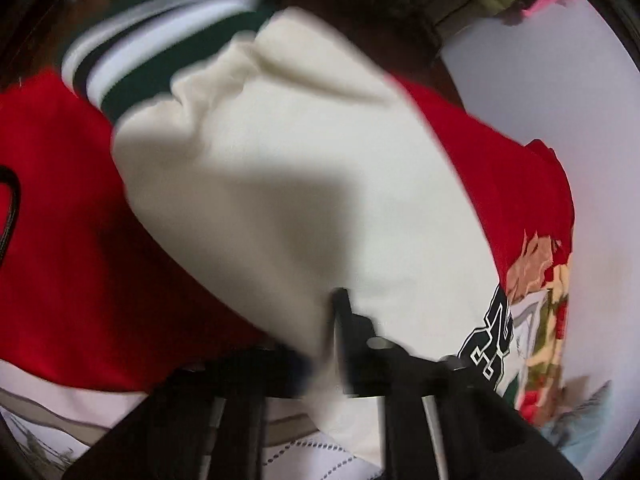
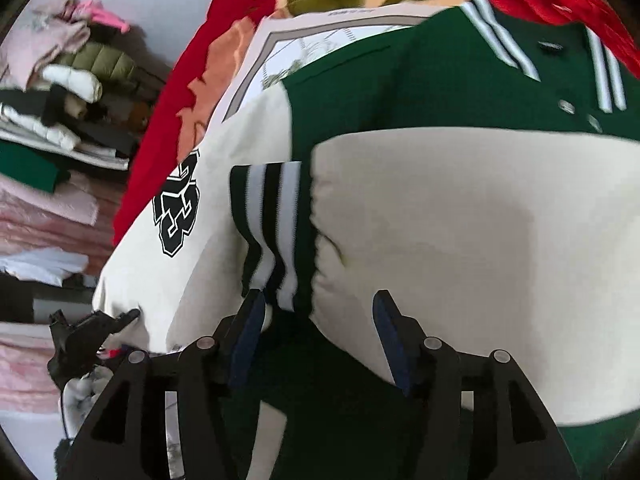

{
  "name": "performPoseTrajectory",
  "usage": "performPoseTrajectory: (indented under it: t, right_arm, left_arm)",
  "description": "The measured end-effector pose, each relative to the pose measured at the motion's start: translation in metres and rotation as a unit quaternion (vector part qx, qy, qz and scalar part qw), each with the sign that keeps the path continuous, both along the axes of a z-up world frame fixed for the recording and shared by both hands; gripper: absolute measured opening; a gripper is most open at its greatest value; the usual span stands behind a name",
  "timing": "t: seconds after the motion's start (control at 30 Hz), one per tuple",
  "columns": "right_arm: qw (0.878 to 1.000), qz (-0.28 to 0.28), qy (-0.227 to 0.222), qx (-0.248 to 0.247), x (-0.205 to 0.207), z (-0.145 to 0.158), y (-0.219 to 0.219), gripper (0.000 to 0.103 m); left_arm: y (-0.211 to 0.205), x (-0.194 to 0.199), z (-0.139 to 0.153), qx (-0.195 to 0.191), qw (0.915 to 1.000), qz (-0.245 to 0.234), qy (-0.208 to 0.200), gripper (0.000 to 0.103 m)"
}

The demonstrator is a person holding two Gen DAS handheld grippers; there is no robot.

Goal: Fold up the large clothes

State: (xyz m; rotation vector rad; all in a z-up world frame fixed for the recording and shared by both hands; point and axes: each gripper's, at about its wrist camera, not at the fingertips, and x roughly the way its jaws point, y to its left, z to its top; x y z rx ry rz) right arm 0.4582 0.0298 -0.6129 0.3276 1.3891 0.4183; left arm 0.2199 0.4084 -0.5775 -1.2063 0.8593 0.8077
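Left wrist view motion-blurred throughout. Left claw [image 1: 320, 344]: one finger hidden under the cream sleeve [image 1: 280, 184], so whether it grips the cloth cannot be told. Striped cuff [image 1: 160, 64] smeared, edges unclear. Black number patch [image 1: 490, 340] partly covered by claw hardware and fold, digits unreadable. Red blanket [image 1: 60, 220] cut off at frame left.

Right wrist view: right claw [image 2: 318, 312] base cut off by bottom edge. Green jacket body [image 2: 420, 80] mostly hidden under folded cream sleeve [image 2: 480, 220]. Clothes pile [image 2: 60, 92] at left blurred, individual garments hard to separate. Left claw [image 2: 120, 318] tip buried in cream fabric.
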Motion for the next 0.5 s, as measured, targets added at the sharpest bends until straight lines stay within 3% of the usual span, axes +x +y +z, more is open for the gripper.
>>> performPoseTrajectory:
  t: [0.13,0.27,0.4,0.43,0.47,0.5]
  right_arm:
    - [1.0,-0.029,0.006,0.011,-0.012,0.007,-0.03,0.058]
    - [0.998,-0.064,0.007,0.013,-0.027,0.006,-0.072,0.058]
    - [0.993,-0.111,0.02,0.02,-0.045,0.006,-0.112,0.058]
    - [0.992,-0.122,0.023,0.021,-0.049,0.006,-0.121,0.058]
    - [0.99,-0.138,0.024,0.024,-0.057,0.007,-0.135,0.058]
    - [0.988,-0.149,0.025,0.026,-0.06,0.008,-0.144,0.058]
  left_arm:
    - [0.012,-0.005,0.042,0.073,0.9972,-0.01,-0.014,0.003]
    - [0.011,0.012,0.098,0.158,0.9848,-0.064,-0.033,0.002]
    - [-0.033,0.056,0.155,0.245,0.9565,-0.148,-0.059,0.001]
    - [-0.042,0.053,0.166,0.257,0.9496,-0.166,-0.067,0.001]
    - [-0.061,0.076,0.172,0.268,0.9424,-0.186,-0.074,0.001]
    - [-0.086,0.086,0.183,0.285,0.9299,-0.218,-0.083,0.001]
